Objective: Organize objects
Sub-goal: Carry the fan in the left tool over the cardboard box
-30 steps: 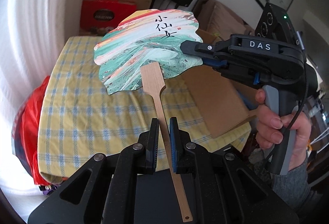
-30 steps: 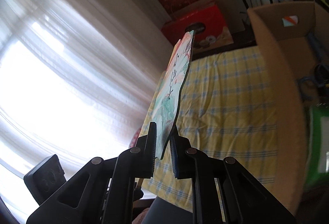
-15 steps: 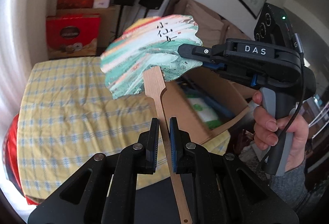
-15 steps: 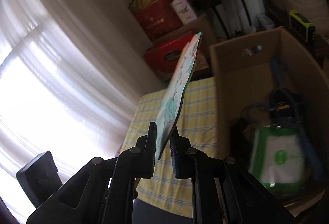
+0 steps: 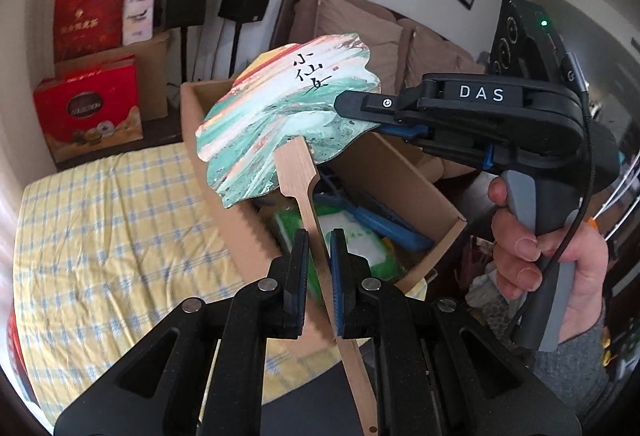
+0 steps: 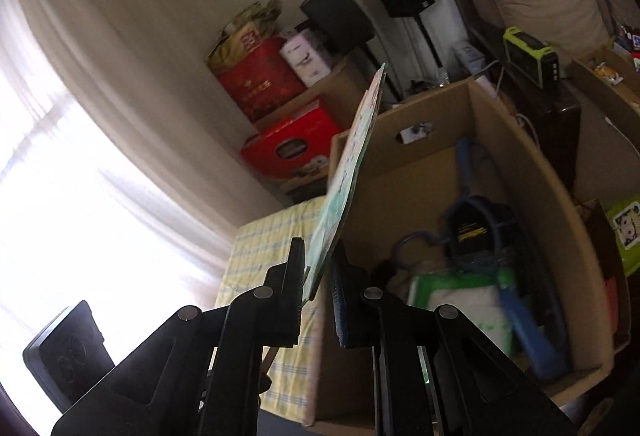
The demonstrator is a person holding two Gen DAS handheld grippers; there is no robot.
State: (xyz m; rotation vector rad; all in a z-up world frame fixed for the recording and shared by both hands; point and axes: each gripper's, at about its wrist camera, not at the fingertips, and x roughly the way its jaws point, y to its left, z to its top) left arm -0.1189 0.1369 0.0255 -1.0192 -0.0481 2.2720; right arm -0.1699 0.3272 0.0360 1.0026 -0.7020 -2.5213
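A painted hand fan (image 5: 280, 115) with green, white and red streaks and a wooden handle (image 5: 316, 220) is held in the air by both grippers. My left gripper (image 5: 319, 264) is shut on the handle. My right gripper (image 5: 352, 107) is shut on the fan's right edge. In the right wrist view the fan (image 6: 352, 171) shows edge-on between the right gripper's (image 6: 319, 276) fingers. The fan hangs over the near left part of an open cardboard box (image 5: 400, 171), also in the right wrist view (image 6: 552, 187).
The box holds a blue racket-like item (image 6: 480, 236), a green-and-white pack (image 6: 460, 300) and a blue hanger. A yellow checked tablecloth (image 5: 104, 228) covers the table to the left. Red gift boxes (image 5: 88, 107), speakers and a sofa stand behind.
Both grippers have carried the fan to the right, from over the yellow cloth to over the cardboard box. The box's inside has come into view.
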